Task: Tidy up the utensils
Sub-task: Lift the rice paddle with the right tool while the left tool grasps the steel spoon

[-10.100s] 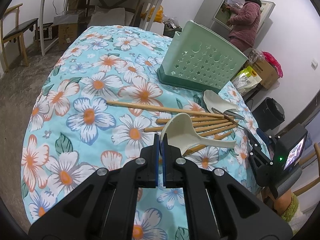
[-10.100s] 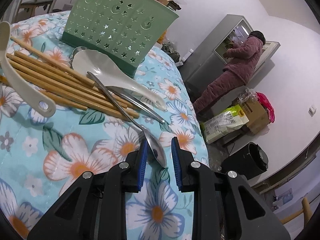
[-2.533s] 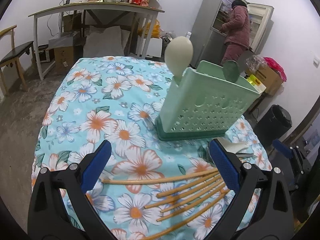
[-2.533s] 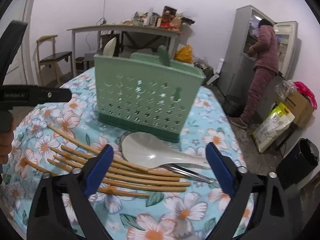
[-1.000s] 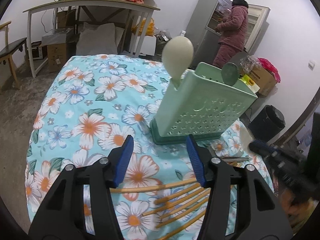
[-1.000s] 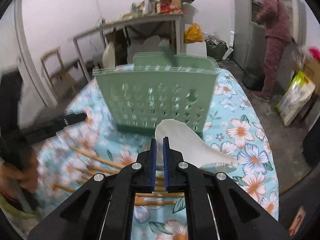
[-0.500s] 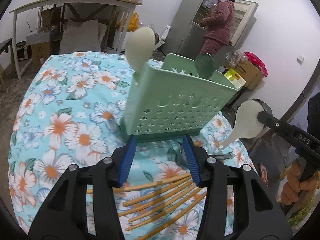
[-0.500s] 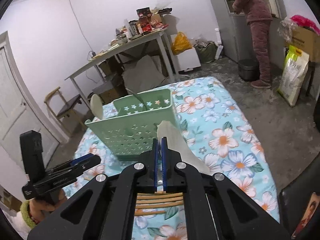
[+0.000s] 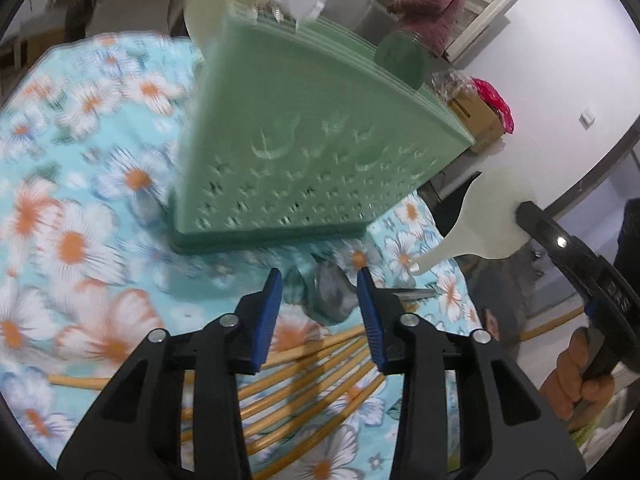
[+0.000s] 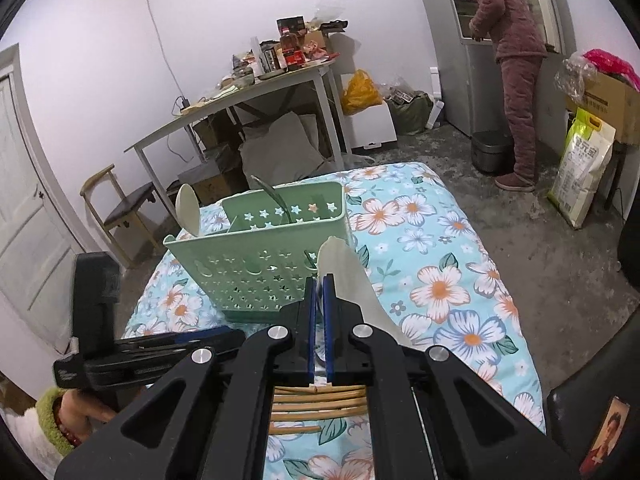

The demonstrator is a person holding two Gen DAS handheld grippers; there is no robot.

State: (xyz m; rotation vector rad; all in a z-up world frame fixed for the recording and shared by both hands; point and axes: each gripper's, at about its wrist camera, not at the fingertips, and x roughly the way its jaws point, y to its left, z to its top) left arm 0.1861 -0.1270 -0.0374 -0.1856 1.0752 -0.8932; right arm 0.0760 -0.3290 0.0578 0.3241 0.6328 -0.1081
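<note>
A green perforated utensil caddy (image 9: pixel 312 152) (image 10: pixel 260 264) stands on the floral tablecloth (image 9: pixel 80 240). A cream spoon (image 10: pixel 188 210) and a metal spoon (image 10: pixel 276 200) stand inside it. My left gripper (image 9: pixel 320 292) hangs low in front of the caddy with its jaws closing. The bowl of a metal spoon (image 9: pixel 334 300) lies on the cloth between them, not pressed. Wooden chopsticks (image 9: pixel 304 376) (image 10: pixel 316 404) lie fanned out under both grippers. My right gripper (image 10: pixel 319 280) is shut on a cream rice spoon (image 10: pixel 348 276) (image 9: pixel 492 216), held in the air right of the caddy.
The table's right edge (image 10: pixel 520 320) drops to a concrete floor. A person (image 10: pixel 516 80) stands at an open fridge at the back right. A cluttered desk (image 10: pixel 256 80), a chair (image 10: pixel 120 200) and a sack (image 10: pixel 584 168) stand around the room.
My left gripper came down and closer to the caddy, its jaws narrowing around the metal spoon's bowl. My right gripper rose off the table with the cream rice spoon.
</note>
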